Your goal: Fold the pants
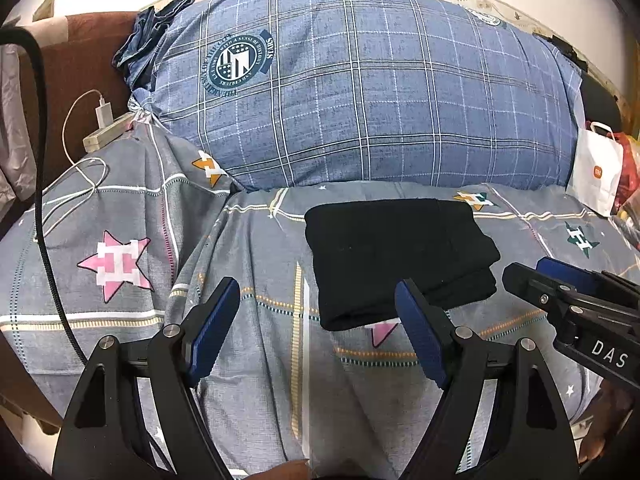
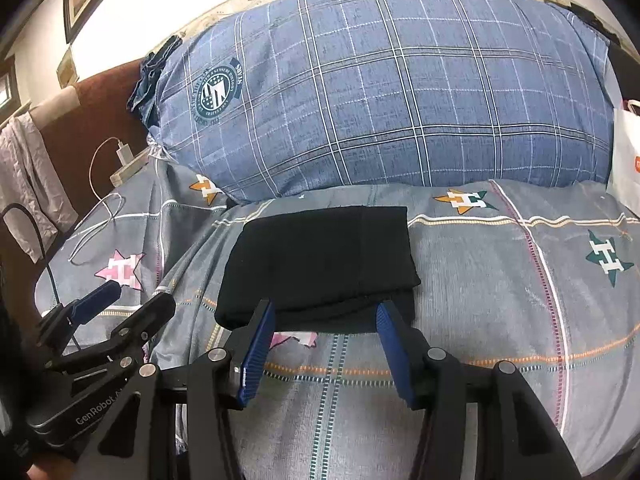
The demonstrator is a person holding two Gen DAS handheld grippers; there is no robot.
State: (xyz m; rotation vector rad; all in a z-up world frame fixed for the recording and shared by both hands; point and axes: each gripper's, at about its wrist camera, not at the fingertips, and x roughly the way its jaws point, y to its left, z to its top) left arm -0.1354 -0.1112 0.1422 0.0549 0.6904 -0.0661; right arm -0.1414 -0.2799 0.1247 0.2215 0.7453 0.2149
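Black pants (image 2: 320,264) lie folded, long axis seemingly left-right, just beyond the empty, half-open right gripper (image 2: 326,344); the wide-open, empty left gripper (image 1: 316,320) sits left of them.

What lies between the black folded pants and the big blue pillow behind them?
Only a bare strip of the grey sheet; nothing lies between the pants and the pillow. Both wrist views show it.
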